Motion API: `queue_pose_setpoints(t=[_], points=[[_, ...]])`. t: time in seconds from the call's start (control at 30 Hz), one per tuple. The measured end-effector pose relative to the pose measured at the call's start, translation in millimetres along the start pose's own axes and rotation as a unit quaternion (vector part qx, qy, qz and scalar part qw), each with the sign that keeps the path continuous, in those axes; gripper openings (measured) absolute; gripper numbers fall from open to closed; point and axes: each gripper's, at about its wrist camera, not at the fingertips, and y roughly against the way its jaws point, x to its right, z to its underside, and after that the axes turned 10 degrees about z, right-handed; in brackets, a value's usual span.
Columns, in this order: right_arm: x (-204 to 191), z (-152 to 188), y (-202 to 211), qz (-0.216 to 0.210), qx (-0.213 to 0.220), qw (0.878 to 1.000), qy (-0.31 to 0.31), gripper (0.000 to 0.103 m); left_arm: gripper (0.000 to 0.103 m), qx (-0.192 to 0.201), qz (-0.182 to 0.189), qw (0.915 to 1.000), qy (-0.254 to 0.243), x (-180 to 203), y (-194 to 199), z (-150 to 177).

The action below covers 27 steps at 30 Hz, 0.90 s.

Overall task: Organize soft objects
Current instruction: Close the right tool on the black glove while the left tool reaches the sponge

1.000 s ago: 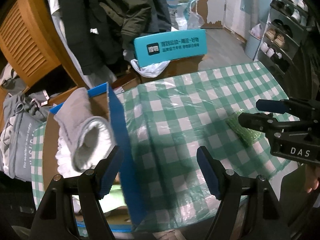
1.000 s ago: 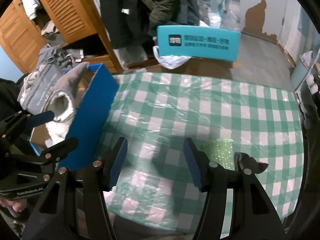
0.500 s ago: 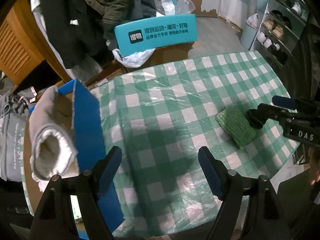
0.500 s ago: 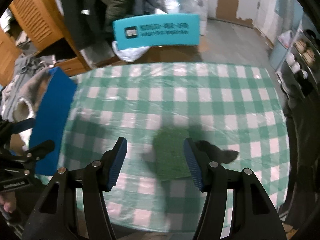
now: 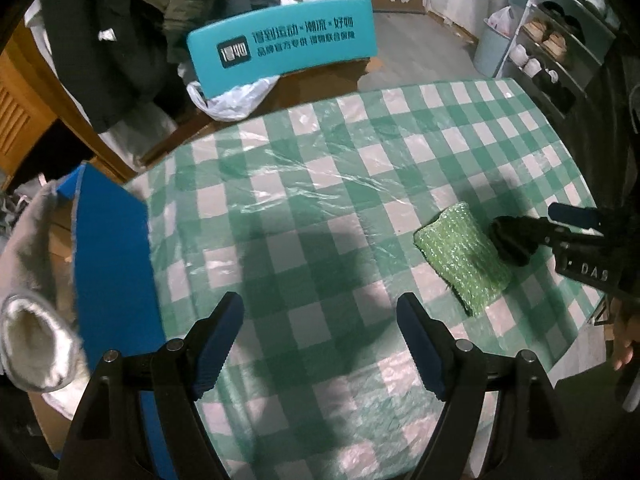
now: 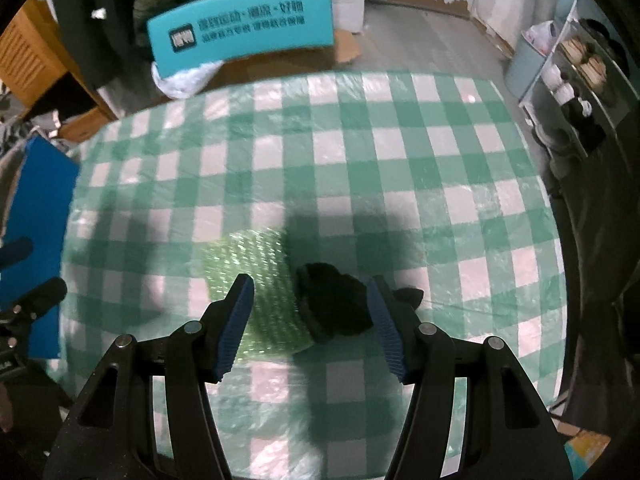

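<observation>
Green sponge [image 6: 256, 280], glittery and rectangular, lies flat on the checked desk [image 6: 400, 160] directly under the right claw [image 6: 310, 320], between its two blue-padded fingers [image 6: 236, 328]. That claw points steeply down with its jaws partly apart; the pads do not press on the sponge. A small black object [image 6: 332, 308], shape unclear, sits on the sponge's right end, beside the claw's right finger. In the left wrist view the same sponge [image 5: 460, 256] lies ahead and to the right of the left claw [image 5: 320, 348], well apart from it, with the right claw [image 5: 520, 236] reaching over its far end. The left claw stands wide, with nothing between its fingers, over bare green-and-white cloth covered in clear plastic film. To the left claw's left stands a blue box [image 5: 112, 264] at the desk's edge, with a grey sock [image 5: 32, 320] with a pale fleecy lining draped over its side. Beyond the desk, ahead of both claws, a teal chair back [image 5: 280, 48] with printed lettering faces the desk, a white plastic bag [image 5: 232, 98] on its seat. Farther back, dark coats [image 5: 132, 20] hang at the left, and a shoe rack [image 5: 560, 40] stands at the right.
</observation>
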Motion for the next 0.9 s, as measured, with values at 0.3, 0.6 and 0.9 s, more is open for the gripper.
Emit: queue_pose_setpoints(t=[0.3,0.6,0.9], points=[[2.9,1.5,-34.5,0.017,-0.034,0.999,0.005,0.059,0.080,-0.019,0.010,0.9997,0.011,0.4,-34.3,-5.3],[5.0,2.5,-52.5,0.043,-0.039,0.998,0.014,0.053,0.080,-0.036,0.022,0.9991,0.006,5.6,-50.5,-9.4],[-12.8,0.4,-56.9,0.009,-0.049,0.998,0.028,0.038,0.080,-0.041,0.018,0.9990,-0.004,4.1,-49.1,-4.6]])
